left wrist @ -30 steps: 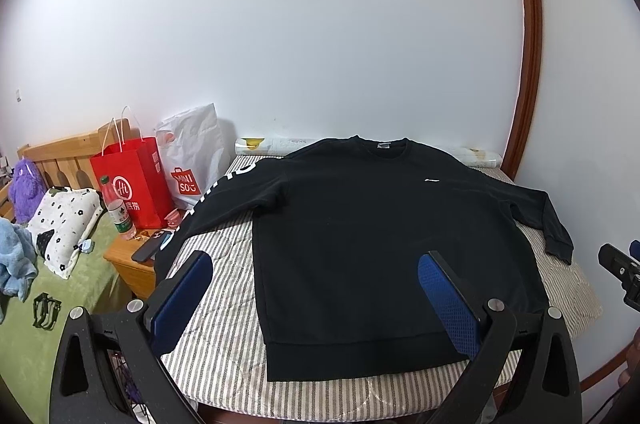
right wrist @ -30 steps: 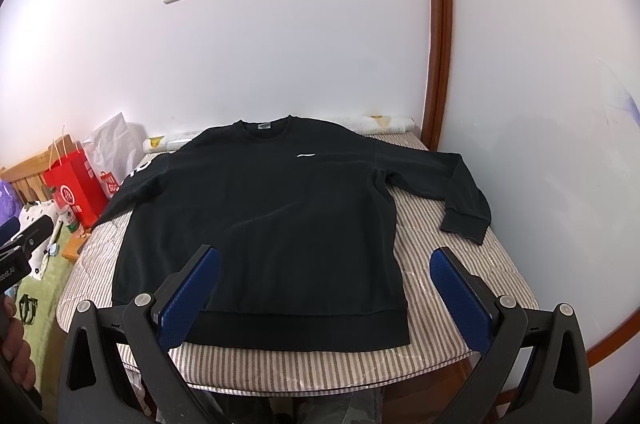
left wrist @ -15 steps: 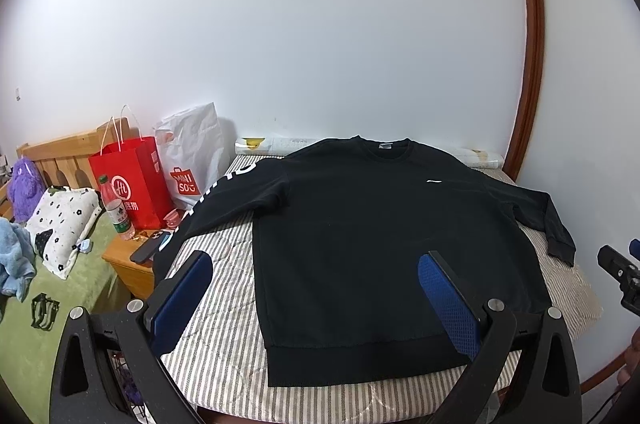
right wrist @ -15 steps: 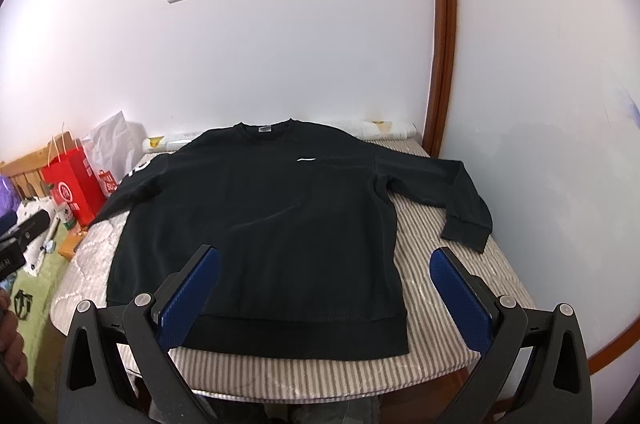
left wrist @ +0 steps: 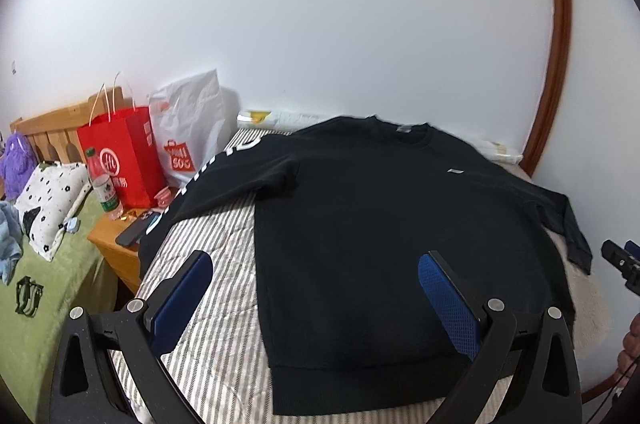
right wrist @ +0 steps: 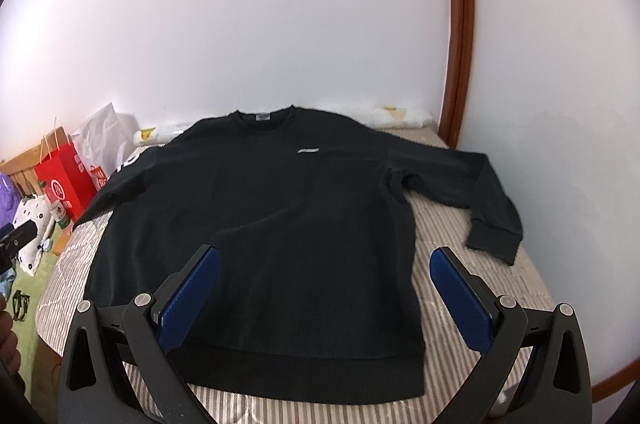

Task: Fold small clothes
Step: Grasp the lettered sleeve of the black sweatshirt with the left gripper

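A black long-sleeved sweatshirt (left wrist: 380,232) lies flat, front up, on a striped round table (left wrist: 216,256), collar toward the wall, sleeves spread to both sides. It also shows in the right wrist view (right wrist: 272,224). My left gripper (left wrist: 316,276) is open and empty, hovering above the hem's left part. My right gripper (right wrist: 324,272) is open and empty, above the hem's right part. The right sleeve cuff (right wrist: 494,240) lies on the table (right wrist: 448,224) near its right edge. The left sleeve (left wrist: 208,192) hangs over the left edge.
A red paper bag (left wrist: 120,160) and a white shopping bag (left wrist: 188,132) stand left of the table on a wooden nightstand (left wrist: 112,240) with a bottle (left wrist: 102,184) and a phone. A green bed (left wrist: 40,284) lies farther left. The wall is close behind the table.
Both grippers have drifted slightly closer to the sweatshirt and a little lower. The sweatshirt has not moved. Both grippers stay open.
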